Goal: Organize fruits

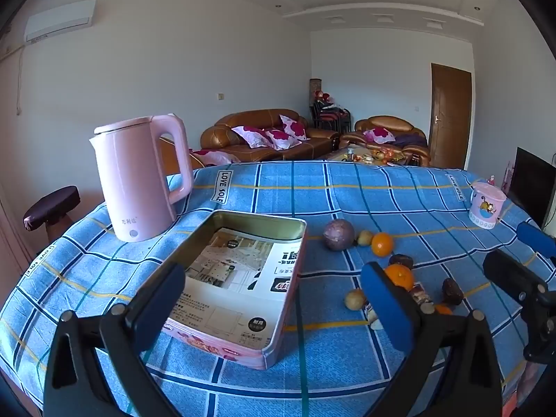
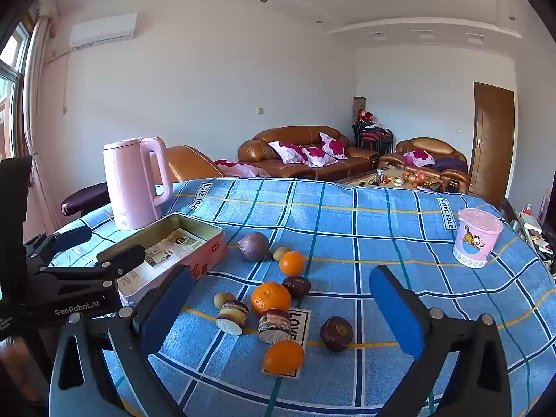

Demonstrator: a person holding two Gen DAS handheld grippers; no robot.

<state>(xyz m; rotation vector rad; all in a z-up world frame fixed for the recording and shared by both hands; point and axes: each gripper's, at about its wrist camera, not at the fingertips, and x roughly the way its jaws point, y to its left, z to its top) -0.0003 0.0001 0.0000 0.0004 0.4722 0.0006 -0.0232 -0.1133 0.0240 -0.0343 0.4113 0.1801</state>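
Observation:
Several fruits lie loose on the blue checked tablecloth: a purple round fruit [image 2: 255, 246], three oranges, the largest [image 2: 271, 297] in the middle, two dark passion fruits [image 2: 336, 333] and small yellowish ones [image 2: 224, 299]. Two cut brown-and-white rolls [image 2: 274, 325] lie among them. An open pink tin [image 1: 288, 299] lined with a printed sheet stands left of the fruit. My left gripper [image 1: 271, 288] hovers open over the tin's near end, holding nothing. Above the fruit cluster my right gripper [image 2: 281, 285] is open and empty too. Each gripper shows at the edge of the other's view.
A pink kettle [image 1: 135, 180] stands behind the tin at the table's left. At the far right edge sits a pink lidded cup [image 2: 477, 243]. Beyond the round table are a stool [image 1: 52, 208], brown sofas and a door.

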